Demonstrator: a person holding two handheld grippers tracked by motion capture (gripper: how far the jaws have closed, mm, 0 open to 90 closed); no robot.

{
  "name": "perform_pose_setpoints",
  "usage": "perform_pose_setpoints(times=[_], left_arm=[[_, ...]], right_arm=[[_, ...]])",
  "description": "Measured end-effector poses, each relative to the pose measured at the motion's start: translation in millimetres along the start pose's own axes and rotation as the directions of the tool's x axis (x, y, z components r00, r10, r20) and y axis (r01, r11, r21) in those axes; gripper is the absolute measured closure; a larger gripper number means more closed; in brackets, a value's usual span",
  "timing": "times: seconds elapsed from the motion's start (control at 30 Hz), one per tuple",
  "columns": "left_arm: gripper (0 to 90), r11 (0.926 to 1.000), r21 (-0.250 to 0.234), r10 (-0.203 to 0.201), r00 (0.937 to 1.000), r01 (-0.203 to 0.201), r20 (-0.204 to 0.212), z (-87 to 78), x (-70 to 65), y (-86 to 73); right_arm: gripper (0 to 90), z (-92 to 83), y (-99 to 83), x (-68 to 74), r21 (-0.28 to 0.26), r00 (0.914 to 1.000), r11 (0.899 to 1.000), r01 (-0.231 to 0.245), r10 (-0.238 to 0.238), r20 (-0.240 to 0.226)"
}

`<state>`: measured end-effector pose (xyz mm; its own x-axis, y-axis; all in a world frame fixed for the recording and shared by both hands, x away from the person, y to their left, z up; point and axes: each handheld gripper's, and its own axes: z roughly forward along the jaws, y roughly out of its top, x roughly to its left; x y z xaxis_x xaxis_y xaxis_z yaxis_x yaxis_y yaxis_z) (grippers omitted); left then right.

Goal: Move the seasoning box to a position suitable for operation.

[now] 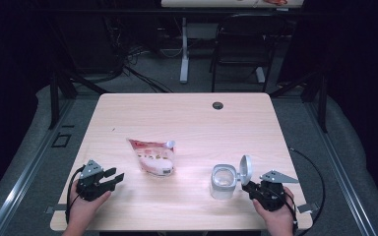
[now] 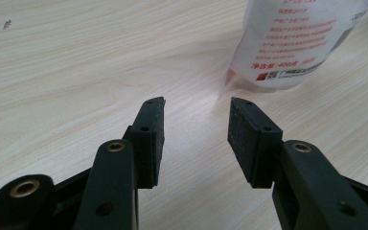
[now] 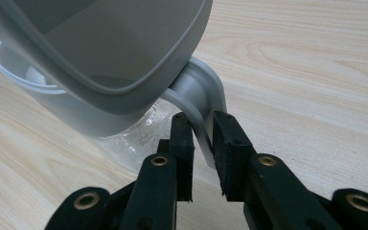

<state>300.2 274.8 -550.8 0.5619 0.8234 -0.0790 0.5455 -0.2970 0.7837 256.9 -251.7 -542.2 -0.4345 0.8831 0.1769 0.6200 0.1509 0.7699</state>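
My right gripper [image 1: 246, 186], lower right of the high view, has its jaws pinched on the handle [image 3: 206, 112] of the white lidded jug [image 1: 223, 181]. In the right gripper view the pads sit either side of the thin handle strap, touching it as far as I can tell. The jug's flip lid [image 1: 245, 168] stands open, tipped up on the jug's right side, and the mouth is uncovered. The jug sits on the table [image 1: 187, 118] right of centre, near the front edge.

My left gripper [image 1: 112, 178], lower left of the high view, has its jaws wide apart with nothing between them, resting low over the wood. The spouted refill pouch [image 1: 152, 155] lies left of centre, well apart from the jug; in the left gripper view it's at upper right [image 2: 292, 43], just ahead of the pads, not touched.

My read on progress: lid is open and the jug is steadied, so prep is done. Left to do: grab the pouch, uncap it, pour into the jug. Pouch cap looks on, hard to tell.
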Motion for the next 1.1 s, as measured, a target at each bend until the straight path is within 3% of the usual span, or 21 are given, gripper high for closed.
perform_pose_setpoints(times=[0.9,1.1], left_arm=[[57.1,1.0,0.001,0.001,1.0,-0.001,-0.002,0.3,-0.7,-1.0],[57.3,1.0,0.001,0.003,1.0,-0.003,0.003,1.3,-1.8,-0.7]], right_arm=[[77.6,12.5,11.6,-14.6,-0.028,0.9999,1.0,-0.01,0.01,0.002],[77.0,18.4,15.0,-18.5,-0.042,0.9997,0.999,-0.015,0.015,-0.017]])
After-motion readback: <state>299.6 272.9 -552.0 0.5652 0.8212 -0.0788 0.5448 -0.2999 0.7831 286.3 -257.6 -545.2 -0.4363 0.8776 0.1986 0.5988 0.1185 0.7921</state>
